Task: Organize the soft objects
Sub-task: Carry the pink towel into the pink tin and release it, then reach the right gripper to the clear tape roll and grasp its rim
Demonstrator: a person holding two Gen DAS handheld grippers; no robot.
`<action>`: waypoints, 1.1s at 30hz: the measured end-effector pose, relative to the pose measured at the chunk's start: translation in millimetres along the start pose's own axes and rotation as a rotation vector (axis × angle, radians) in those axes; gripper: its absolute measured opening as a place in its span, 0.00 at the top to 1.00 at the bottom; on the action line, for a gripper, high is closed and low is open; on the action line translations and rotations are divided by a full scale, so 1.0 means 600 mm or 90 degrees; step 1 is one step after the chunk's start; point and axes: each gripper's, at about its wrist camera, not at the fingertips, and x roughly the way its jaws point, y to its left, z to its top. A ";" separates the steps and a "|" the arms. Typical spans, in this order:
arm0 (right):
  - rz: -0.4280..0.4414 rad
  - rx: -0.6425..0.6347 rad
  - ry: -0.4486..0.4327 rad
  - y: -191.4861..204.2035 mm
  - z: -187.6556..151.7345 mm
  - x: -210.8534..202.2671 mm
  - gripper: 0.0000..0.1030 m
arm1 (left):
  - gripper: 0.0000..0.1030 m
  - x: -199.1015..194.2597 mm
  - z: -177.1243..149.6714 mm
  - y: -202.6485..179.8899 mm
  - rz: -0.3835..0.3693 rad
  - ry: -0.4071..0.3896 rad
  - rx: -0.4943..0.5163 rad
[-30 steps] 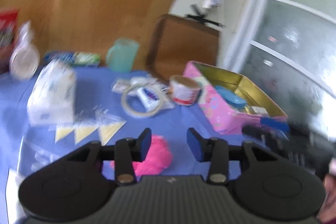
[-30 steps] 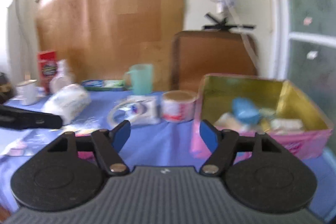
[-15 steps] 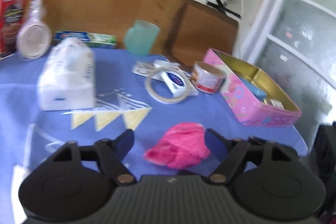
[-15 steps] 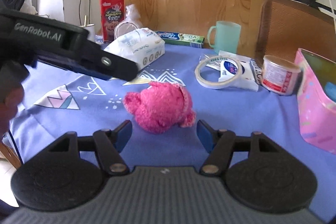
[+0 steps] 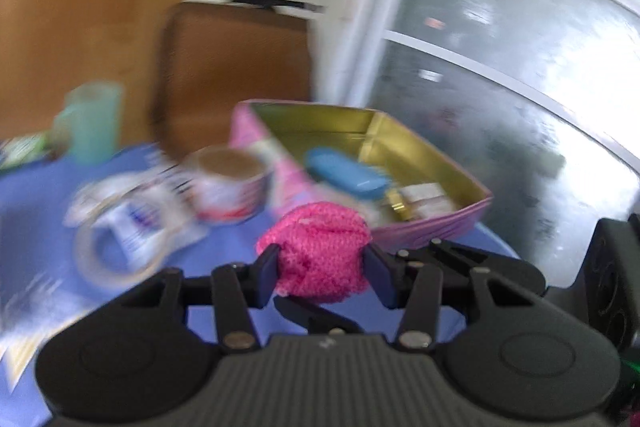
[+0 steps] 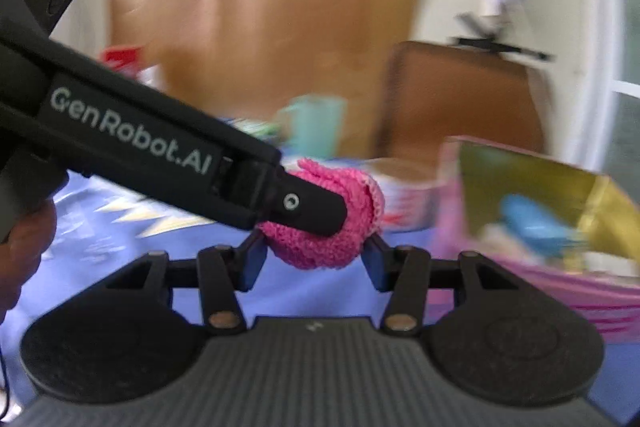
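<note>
Yarn, pink and knitted, forms the soft ball (image 5: pixel 320 259) that is the task's thing. It sits squarely between the two pads of the left gripper (image 5: pixel 320 277), and the pads press on both of its flanks. The left jaws are closing on it at a narrow-to-middling spread, so the grip reads as firm.

In the right wrist view the same ball (image 6: pixel 320 243) also lies between the pads of the right gripper (image 6: pixel 312 261). Those jaws are closing as well. The pads stand at the ball's sides and appear to touch it, although motion blur leaves the pressure uncertain. The left gripper's black finger (image 6: pixel 308 209) crosses in front of the ball in this view, coming in from the left.

The ball is roughly round, with no clear long axis, so no approach angle is favoured. It appears lifted clear of the blue bench cloth (image 5: pixel 224 259), but blur hides the underside.

The governing relation is ball to pink tin (image 5: pixel 432 223). The open tin, gold inside, lies just beyond the ball and to its right in both views, with a blue item (image 5: pixel 344 173) and small packets already in it. Both hands are at the ball; the left has the surer hold.

Further left on the bench stand a printed can (image 5: pixel 228 183), a tape ring (image 5: pixel 120 247) and a green mug (image 5: pixel 90 123).

Judgement: the ball is likely bound for the tin, carried forward and right over its near wall.
</note>
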 end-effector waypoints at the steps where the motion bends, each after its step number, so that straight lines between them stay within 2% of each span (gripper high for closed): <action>1: -0.018 0.014 -0.001 -0.025 0.002 -0.003 0.47 | 0.55 0.021 0.013 -0.017 -0.010 0.002 0.011; 5: -0.077 0.054 0.000 -0.110 0.005 -0.005 0.47 | 0.54 0.099 0.055 -0.074 -0.037 0.012 0.031; 7: -0.102 0.070 0.002 -0.144 0.006 0.001 0.46 | 0.45 0.133 0.071 -0.096 -0.040 0.016 0.031; 9: -0.146 0.081 0.008 -0.177 0.004 0.012 0.43 | 0.41 0.160 0.081 -0.109 -0.022 0.019 0.029; 11: -0.201 0.093 0.020 -0.207 -0.002 0.033 0.31 | 0.41 0.177 0.086 -0.110 0.008 0.017 0.023; 14: -0.209 0.143 0.003 -0.238 -0.013 0.021 0.30 | 0.41 0.158 0.076 -0.090 0.022 0.008 0.005; 17: -0.204 0.168 -0.023 -0.236 -0.017 0.007 0.30 | 0.41 0.132 0.063 -0.065 0.054 0.001 -0.004; 25: -0.140 0.145 -0.072 -0.171 0.015 0.009 0.30 | 0.44 0.036 0.001 0.042 0.133 -0.005 -0.085; 29: -0.054 0.125 -0.076 -0.110 0.036 0.025 0.34 | 0.44 -0.032 -0.041 0.112 0.205 -0.028 -0.126; 33: 0.054 0.101 -0.029 -0.034 0.054 0.079 0.42 | 0.44 -0.072 -0.078 0.182 0.290 -0.029 -0.164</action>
